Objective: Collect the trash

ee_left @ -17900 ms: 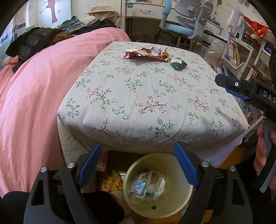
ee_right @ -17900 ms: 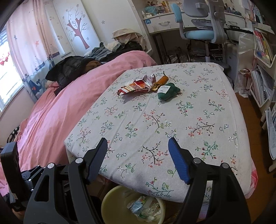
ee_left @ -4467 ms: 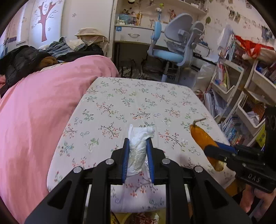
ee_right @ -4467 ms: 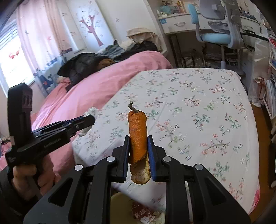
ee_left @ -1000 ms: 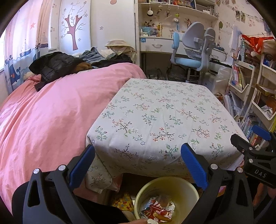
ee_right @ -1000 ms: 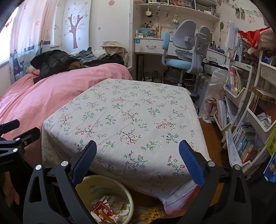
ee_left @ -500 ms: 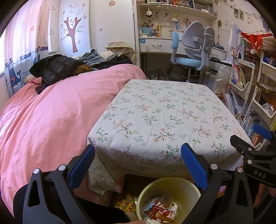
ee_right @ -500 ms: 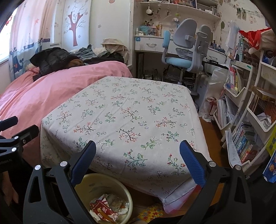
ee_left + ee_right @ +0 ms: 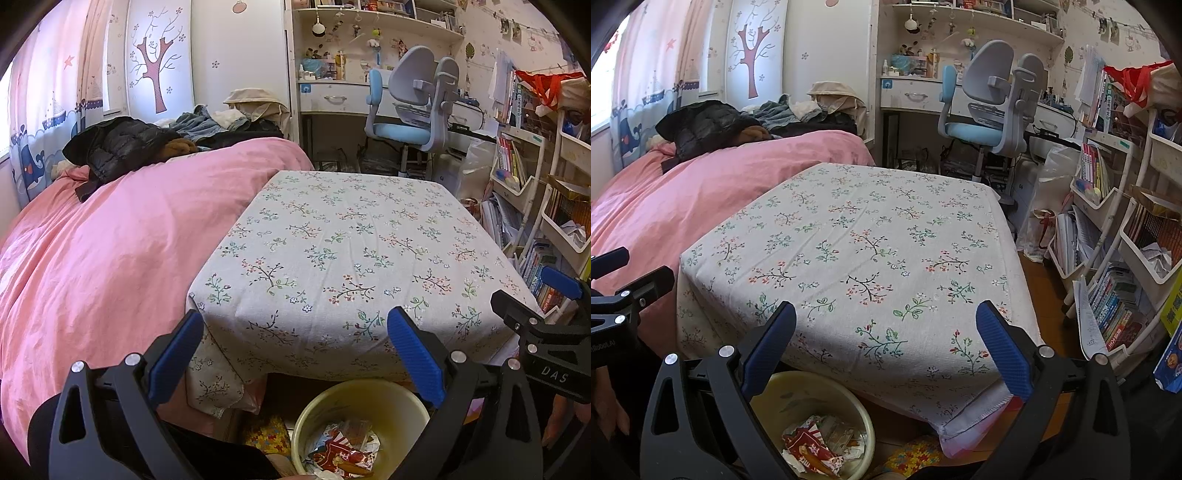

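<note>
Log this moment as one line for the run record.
left hand-held gripper: open, empty | right hand-held gripper: open, empty | floral tablecloth: no trash visible | yellow bin: holds red wrapper

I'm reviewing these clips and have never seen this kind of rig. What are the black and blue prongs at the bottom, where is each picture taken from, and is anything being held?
No robot here: a person holds a two-finger gripper in each hand, with a fisheye camera looking along its fingers. The prongs are those fingers. One picture looks along the left gripper, the other along the right gripper; each also catches the other at its edge. Both are open and hold nothing. Ahead is a table under a floral tablecloth with nothing on it. Below its near edge, a yellow bin holds wrappers.
</note>
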A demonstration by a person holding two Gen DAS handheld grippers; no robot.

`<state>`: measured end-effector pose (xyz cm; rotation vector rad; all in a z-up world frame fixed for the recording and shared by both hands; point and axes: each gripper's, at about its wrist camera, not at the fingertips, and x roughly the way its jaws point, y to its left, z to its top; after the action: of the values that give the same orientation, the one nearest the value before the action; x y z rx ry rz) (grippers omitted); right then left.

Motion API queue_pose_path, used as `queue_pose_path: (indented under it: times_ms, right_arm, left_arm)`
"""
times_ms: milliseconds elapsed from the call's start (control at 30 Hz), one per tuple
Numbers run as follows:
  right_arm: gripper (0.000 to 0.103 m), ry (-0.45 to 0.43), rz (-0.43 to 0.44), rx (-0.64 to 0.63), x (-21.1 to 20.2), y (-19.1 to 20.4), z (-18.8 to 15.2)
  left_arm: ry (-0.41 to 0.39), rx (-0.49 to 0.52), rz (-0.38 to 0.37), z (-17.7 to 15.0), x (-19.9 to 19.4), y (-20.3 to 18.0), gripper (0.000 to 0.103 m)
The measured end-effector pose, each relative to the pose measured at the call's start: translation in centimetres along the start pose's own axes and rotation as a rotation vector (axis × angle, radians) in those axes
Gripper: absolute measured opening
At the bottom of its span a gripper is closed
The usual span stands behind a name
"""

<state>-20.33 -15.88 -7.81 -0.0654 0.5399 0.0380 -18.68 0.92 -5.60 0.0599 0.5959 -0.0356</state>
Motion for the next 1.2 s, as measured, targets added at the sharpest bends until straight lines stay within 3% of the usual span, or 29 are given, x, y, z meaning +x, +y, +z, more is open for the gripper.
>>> queue_pose_path:
  times_ms: [967,1200]
  right_arm:
    - [0.095,-0.001,0.000,-0.001,-0.1,0.3,0.0]
    - [0.095,0.000,-0.001,0.000,-0.1,0.4,0.0]
  left_arm:
    - [-0.014,0.004,-0.005,0.2,-0.4,-0.4,0.095]
    - [-0.128,0.012,0.003,0.0,-1.7,-0.6,0.095]
